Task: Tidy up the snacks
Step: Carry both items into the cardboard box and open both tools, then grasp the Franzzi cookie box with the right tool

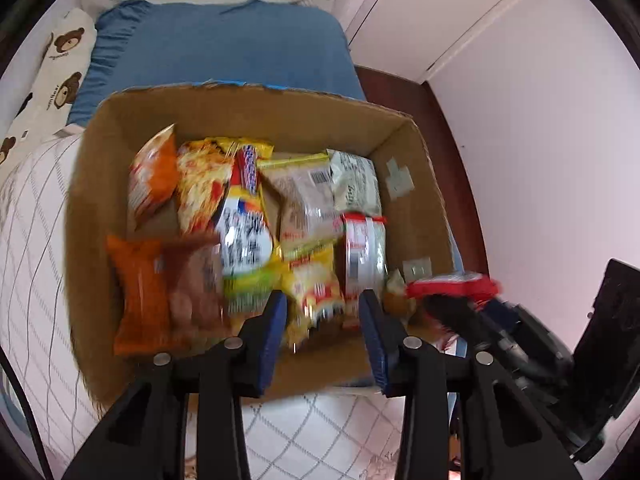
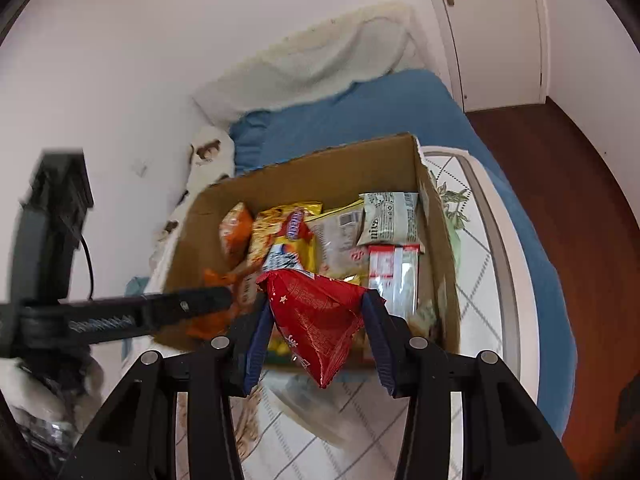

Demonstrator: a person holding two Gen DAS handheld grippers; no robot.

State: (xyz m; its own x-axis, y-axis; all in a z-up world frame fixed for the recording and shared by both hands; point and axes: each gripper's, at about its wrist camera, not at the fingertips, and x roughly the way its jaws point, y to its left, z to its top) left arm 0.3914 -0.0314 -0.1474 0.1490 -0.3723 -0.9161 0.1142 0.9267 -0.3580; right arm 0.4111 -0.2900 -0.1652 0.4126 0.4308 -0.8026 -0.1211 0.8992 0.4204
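An open cardboard box (image 1: pixel 280 116) (image 2: pixel 320 176) stands on the bed, holding several snack packets: orange ones (image 1: pixel 140 296) at the left, yellow noodle packs (image 1: pixel 244 220) in the middle, pale ones (image 1: pixel 356 184) at the right. My right gripper (image 2: pixel 318 304) is shut on a red packet (image 2: pixel 316 320) above the box's near edge; from the left wrist view this gripper (image 1: pixel 460 304) and the packet (image 1: pixel 452 282) show at the right. My left gripper (image 1: pixel 322 300) (image 2: pixel 192 304) hovers over the box's near side, jaws drawn in with nothing gripped. The blurred yellow packet (image 1: pixel 312 296) behind it lies in the box.
The box rests on a white patterned quilt (image 1: pixel 32 240) over a blue sheet (image 1: pixel 224 44). A bear-print pillow (image 1: pixel 60 64) lies at the far left. A white wall and door (image 2: pixel 492 32) stand behind, and dark wooden floor (image 2: pixel 560 184) runs along the bed's right side.
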